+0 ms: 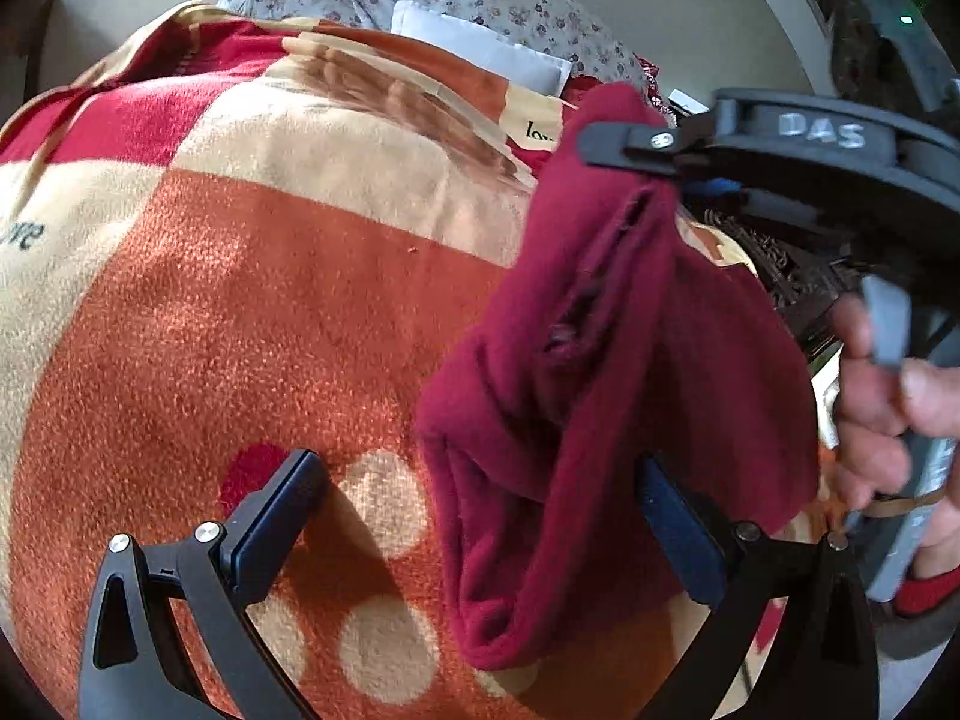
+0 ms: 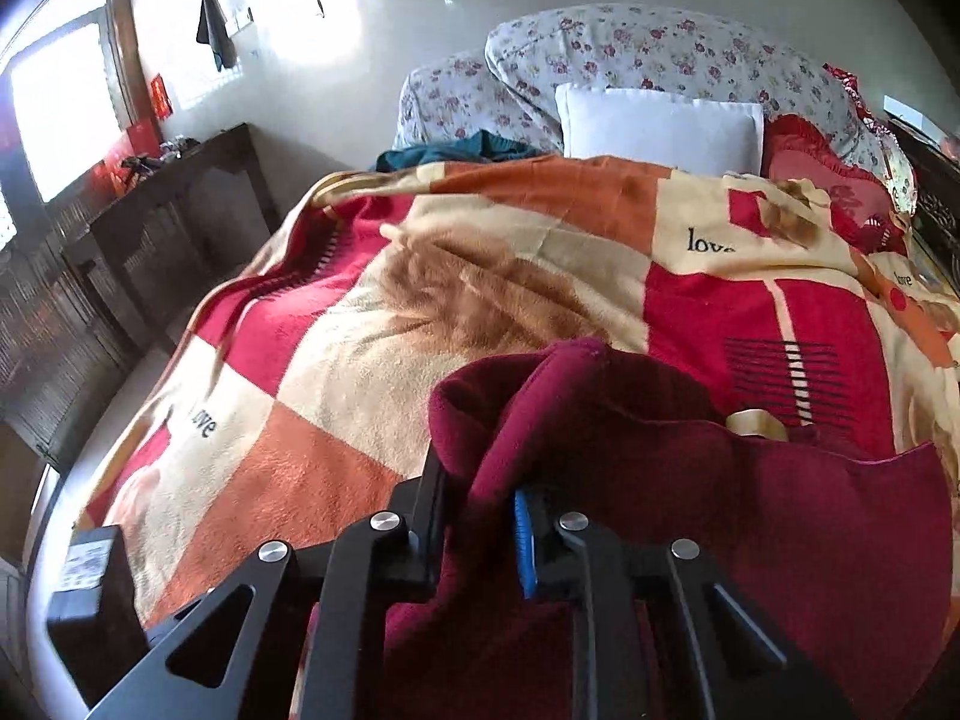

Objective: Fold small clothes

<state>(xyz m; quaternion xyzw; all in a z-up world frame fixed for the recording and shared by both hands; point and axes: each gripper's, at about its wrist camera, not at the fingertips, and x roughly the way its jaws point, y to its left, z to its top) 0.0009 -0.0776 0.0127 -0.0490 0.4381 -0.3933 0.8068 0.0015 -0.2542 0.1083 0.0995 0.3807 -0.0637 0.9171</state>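
Note:
A small maroon garment (image 1: 606,384) hangs in folds above the patterned blanket (image 1: 252,312). My right gripper (image 1: 630,147) is shut on its top edge and holds it up; in the right wrist view the maroon garment (image 2: 780,516) bunches between the closed fingers of that gripper (image 2: 480,516). My left gripper (image 1: 480,516) is open, its left finger (image 1: 282,516) over the blanket and its right finger (image 1: 678,534) beside the hanging cloth, which droops between the jaws.
The blanket (image 2: 456,312) covers a bed with floral pillows (image 2: 654,54), a white cushion (image 2: 660,126) and a teal cloth (image 2: 456,150) at the head. A dark wooden cabinet (image 2: 150,222) stands left of the bed. A black box (image 2: 90,594) sits near the bed's corner.

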